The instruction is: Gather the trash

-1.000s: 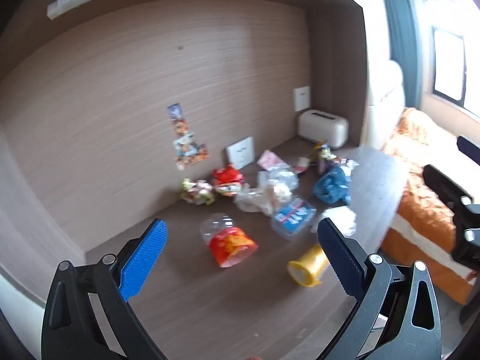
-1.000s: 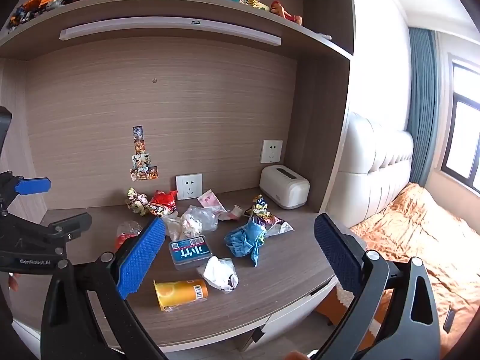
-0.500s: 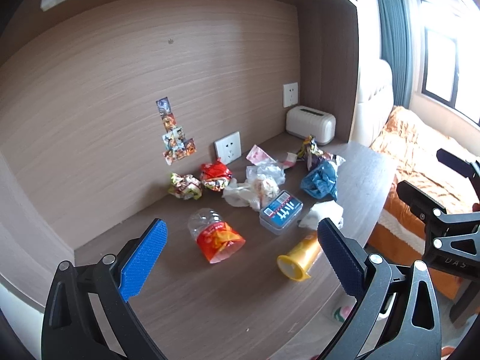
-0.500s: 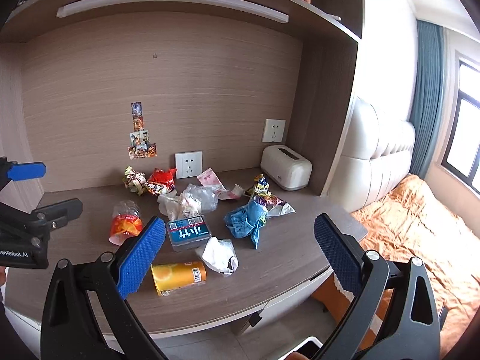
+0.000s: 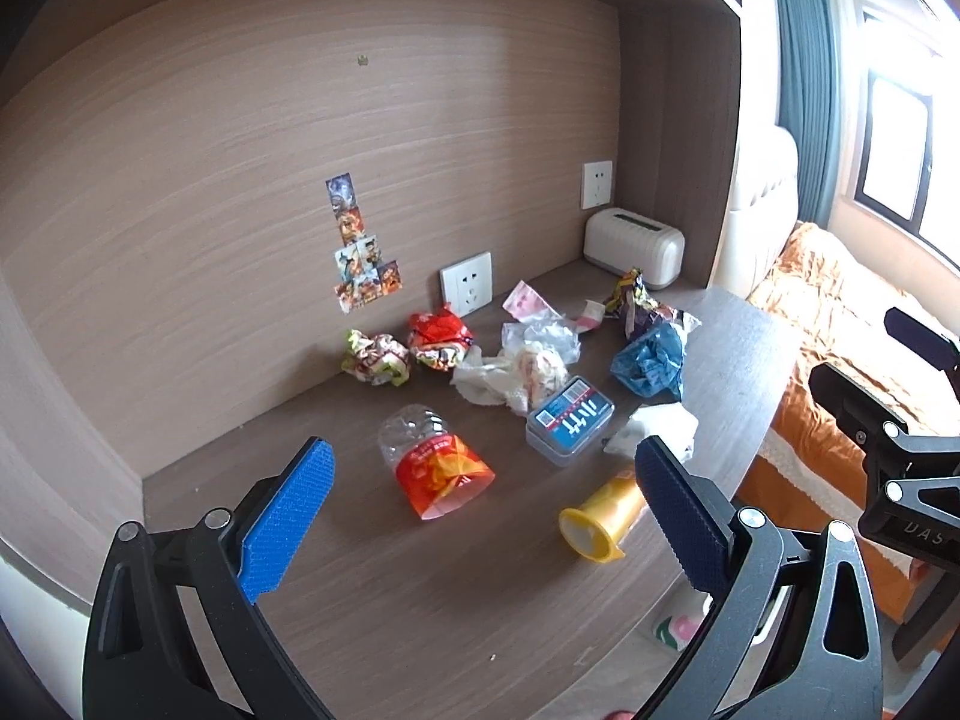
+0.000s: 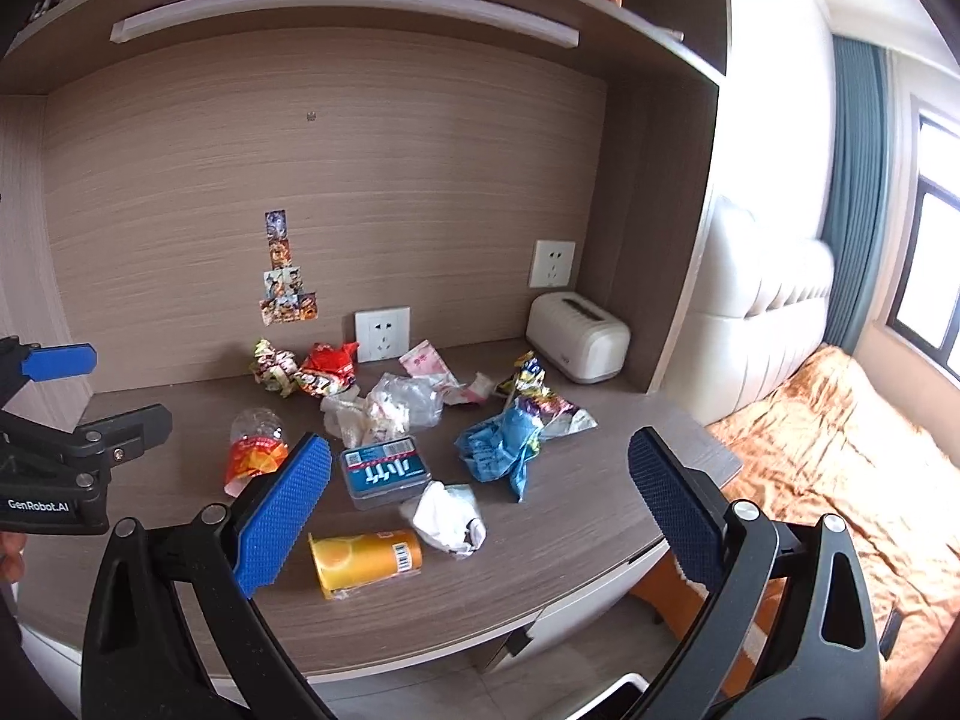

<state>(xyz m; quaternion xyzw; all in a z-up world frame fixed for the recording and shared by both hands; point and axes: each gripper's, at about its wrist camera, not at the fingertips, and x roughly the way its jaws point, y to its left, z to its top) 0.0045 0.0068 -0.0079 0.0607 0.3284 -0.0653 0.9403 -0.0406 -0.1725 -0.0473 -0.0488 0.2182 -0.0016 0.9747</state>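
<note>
- Hovering above the worktop (image 5: 420,612), the left gripper (image 5: 480,516) has its blue fingers (image 5: 288,510) spread wide with nothing between them; this is the left wrist view.
- Trash lies scattered ahead: a crushed bottle (image 5: 435,465) with a red-orange label is nearest, a yellow tube (image 5: 600,519) lies on its side near the front edge, and a blue box (image 5: 570,420) sits between them, farther back.
- Judging from this, the bottle is the easy first pick: come down with one finger on each side of its labelled middle and close gently, since thin plastic may buckle or skid.
- Print on the bottle's label is too small to read; the box lid shows large white characters I cannot make out.
- From the right wrist view, the right gripper (image 6: 480,498) is likewise released and empty, off the front edge of the worktop.
- Closest to it are the tube and a white wad (image 6: 447,516), just beside each other; a blue wrapper (image 6: 498,450) lies behind.
- Grasping the tube across its round body, not its ends, should stop it rolling.
- Legible writing: "GenRobot.AI" on the left gripper's body at the frame's left; a barcode on the tube.
- No bin shows in either view.
</note>
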